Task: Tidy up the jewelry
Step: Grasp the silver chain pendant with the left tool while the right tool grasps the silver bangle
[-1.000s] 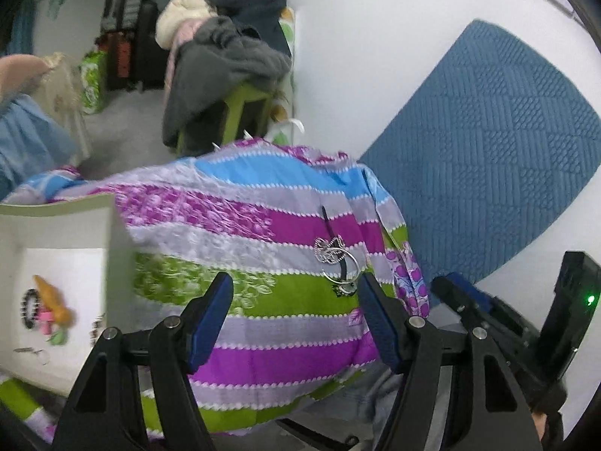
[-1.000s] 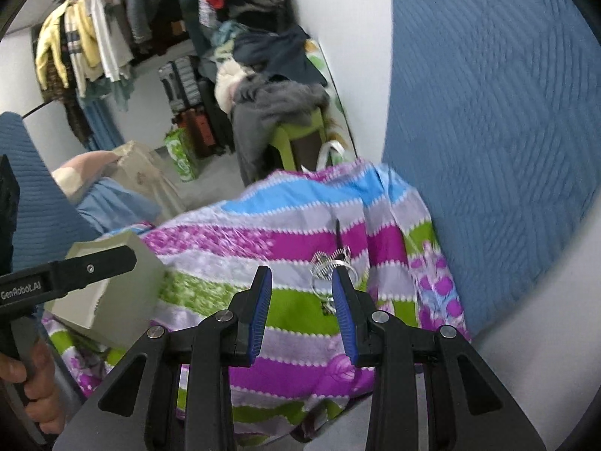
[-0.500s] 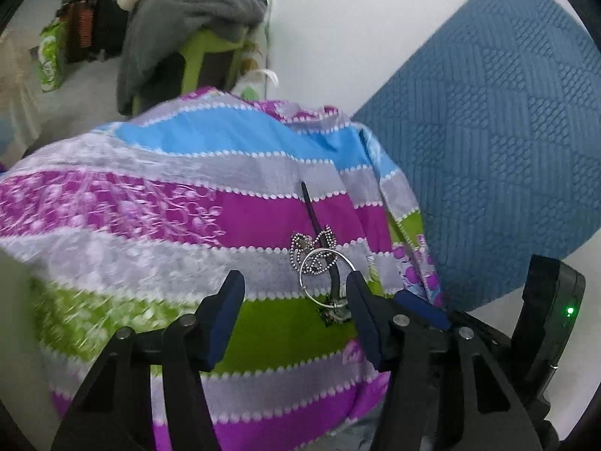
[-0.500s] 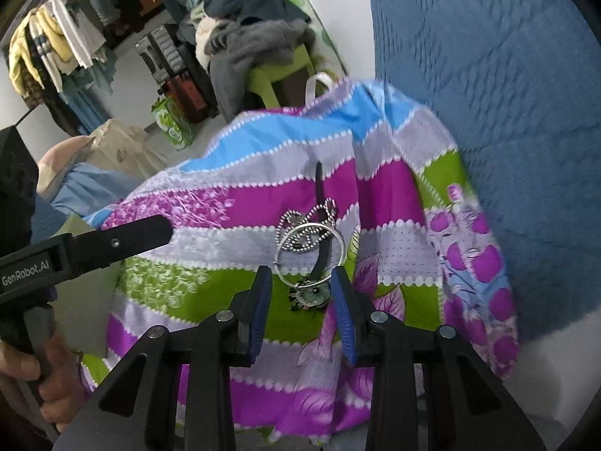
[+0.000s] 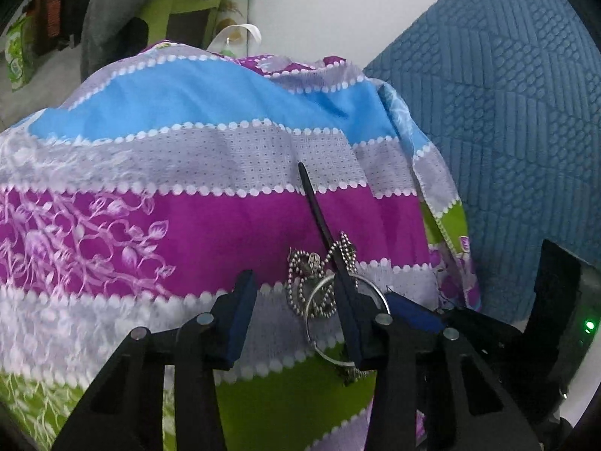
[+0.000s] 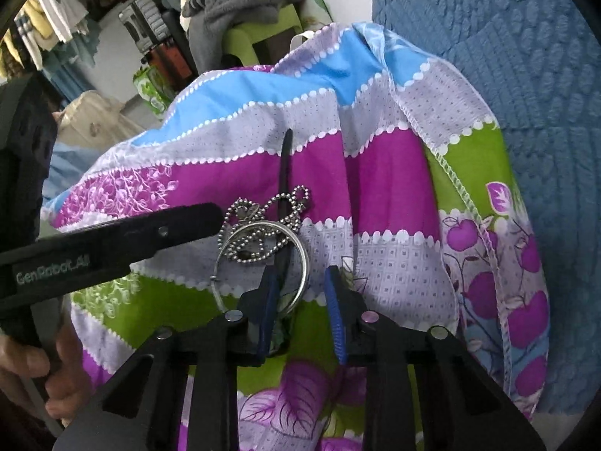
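Observation:
A small pile of jewelry lies on a striped cloth [image 5: 188, 218]: a silver ball chain [image 5: 300, 285], a silver bangle [image 5: 313, 314] and a black pin-like stick [image 5: 315, 206]. My left gripper [image 5: 296, 319] is open, its fingers straddling the chain and bangle. In the right wrist view the same chain [image 6: 259, 225], bangle [image 6: 300, 263] and black stick [image 6: 284, 173] lie just ahead of my right gripper [image 6: 300, 308], which is open with a narrow gap at the bangle's near edge. The left gripper's finger [image 6: 112, 240] reaches in from the left.
The striped cloth [image 6: 394, 173] covers a raised surface. A blue quilted mat [image 5: 507, 112] leans against the white wall on the right. Behind stand a green chair with grey clothes [image 6: 240, 3], suitcases and hanging clothes.
Both grippers have moved forward and down onto the jewelry pile. The left gripper swung right, away from a white box, and its fingers narrowed around the chain and bangle.

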A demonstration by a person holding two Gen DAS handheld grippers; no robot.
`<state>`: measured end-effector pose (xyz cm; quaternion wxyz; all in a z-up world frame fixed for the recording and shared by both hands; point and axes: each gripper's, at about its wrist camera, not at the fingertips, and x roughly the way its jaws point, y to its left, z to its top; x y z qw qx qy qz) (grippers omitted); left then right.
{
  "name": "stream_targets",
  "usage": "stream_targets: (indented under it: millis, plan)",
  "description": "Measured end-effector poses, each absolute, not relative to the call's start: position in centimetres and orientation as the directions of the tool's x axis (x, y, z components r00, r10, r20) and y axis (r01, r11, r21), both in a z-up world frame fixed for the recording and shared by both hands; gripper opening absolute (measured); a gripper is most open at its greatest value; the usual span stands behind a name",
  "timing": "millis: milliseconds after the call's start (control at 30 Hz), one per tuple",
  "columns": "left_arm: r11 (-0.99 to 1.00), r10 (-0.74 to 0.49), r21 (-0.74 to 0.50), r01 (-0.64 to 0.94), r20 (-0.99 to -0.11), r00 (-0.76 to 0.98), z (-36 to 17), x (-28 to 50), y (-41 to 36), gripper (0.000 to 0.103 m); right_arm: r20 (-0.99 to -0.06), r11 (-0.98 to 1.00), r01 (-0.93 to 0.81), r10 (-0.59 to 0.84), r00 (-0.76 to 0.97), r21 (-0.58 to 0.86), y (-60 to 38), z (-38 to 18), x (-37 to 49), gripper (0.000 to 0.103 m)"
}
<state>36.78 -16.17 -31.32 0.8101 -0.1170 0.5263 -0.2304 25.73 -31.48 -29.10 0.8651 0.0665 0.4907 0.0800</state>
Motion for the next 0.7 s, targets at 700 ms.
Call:
stream_targets:
  millis: [700]
  plan:
    - [0.863, -0.428, -0.293, 0.412, -0.857, 0.286, -31.9, 38.6, -21.0, 0.039, -0.805, 0.983, -0.026, 0.164, 0.570, 0.182, -33.7, -26.5, 22.4, 0.003]
